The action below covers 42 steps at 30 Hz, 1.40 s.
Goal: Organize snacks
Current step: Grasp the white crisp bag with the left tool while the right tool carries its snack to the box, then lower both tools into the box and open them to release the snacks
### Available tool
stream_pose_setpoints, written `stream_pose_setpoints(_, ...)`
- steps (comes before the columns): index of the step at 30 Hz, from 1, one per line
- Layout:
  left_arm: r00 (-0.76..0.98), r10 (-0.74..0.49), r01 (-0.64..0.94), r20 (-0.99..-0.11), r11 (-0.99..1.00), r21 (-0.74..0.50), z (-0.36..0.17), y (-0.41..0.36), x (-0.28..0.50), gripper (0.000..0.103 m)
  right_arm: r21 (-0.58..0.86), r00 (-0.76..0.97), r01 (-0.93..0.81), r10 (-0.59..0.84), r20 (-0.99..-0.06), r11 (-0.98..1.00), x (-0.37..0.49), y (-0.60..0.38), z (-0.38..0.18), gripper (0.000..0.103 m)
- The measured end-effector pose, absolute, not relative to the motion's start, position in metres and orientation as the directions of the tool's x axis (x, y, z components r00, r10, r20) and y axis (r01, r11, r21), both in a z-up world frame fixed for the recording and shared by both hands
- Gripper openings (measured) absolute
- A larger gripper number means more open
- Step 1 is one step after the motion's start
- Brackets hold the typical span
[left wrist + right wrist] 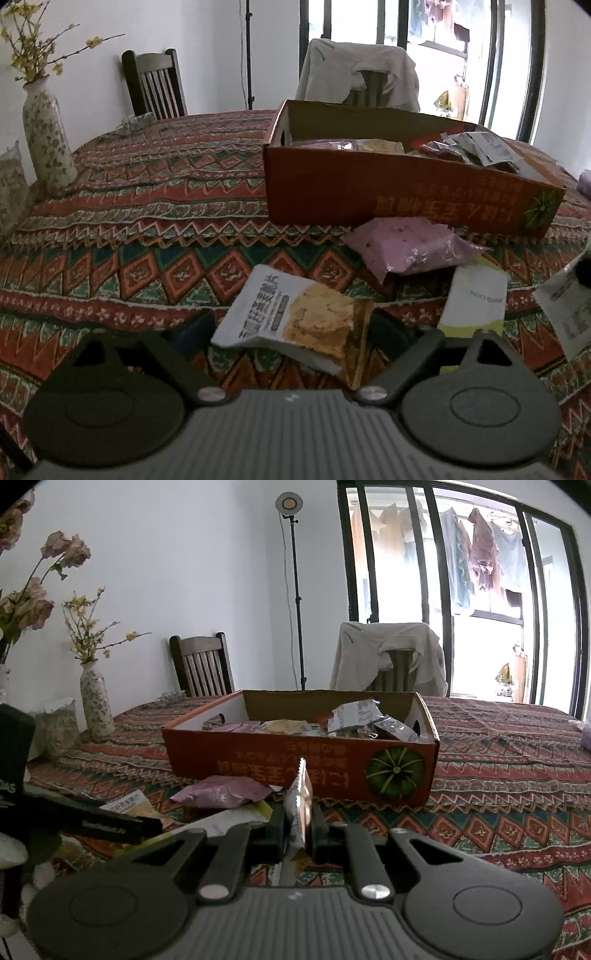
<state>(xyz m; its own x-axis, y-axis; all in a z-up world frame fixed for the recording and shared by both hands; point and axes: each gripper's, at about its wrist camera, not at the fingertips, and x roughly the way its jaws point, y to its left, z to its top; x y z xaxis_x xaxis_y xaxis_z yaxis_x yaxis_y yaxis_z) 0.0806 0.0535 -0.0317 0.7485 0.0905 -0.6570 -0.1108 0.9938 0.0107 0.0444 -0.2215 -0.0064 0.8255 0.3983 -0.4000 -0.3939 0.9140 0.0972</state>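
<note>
Now R claw (298, 834) clamped on thin packet (300, 805), frame centre; carry it level over box (295, 768) rim, then release. L claw (291, 332) spread around cracker pack (295, 314), lower centre.

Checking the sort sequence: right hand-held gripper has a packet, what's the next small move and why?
Probably carry it forward and over the near wall of the orange box. The right hand-held gripper is shut on a thin snack packet, held edge-on short of the box, which already holds other packets.
</note>
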Motion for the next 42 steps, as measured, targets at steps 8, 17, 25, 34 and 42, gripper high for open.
stream_pose_setpoints(8,0.777,0.038,-0.058,-0.628,0.998,-0.011,-0.028,0.048,0.073,0.053,0.104,0.83,-0.382,0.39,-0.398,0.918,0.044,-0.226,-0.006,0.012)
stream_pose_setpoints(17,0.855,0.041,-0.057,-0.517,0.998,-0.014,0.009,0.044,0.06,0.052,0.1,0.841,-0.382,0.391,-0.373,0.919,0.053,-0.225,0.002,0.012)
stream_pose_setpoints(25,0.888,0.019,-0.038,-0.459,0.999,-0.034,0.042,0.033,0.098,0.052,0.108,0.873,-0.374,0.389,-0.294,0.921,0.089,-0.225,0.036,0.012)
stream_pose_setpoints(34,0.891,0.034,-0.067,-0.454,0.996,-0.057,0.052,0.025,0.166,0.052,0.13,0.88,-0.369,0.391,-0.27,0.92,0.166,-0.207,0.06,0.012)
stream_pose_setpoints(42,0.902,0.12,-0.164,-0.415,0.984,-0.071,0.034,0.028,0.213,0.052,0.174,0.878,-0.332,0.371,-0.302,0.927,0.22,-0.193,0.035,0.012)
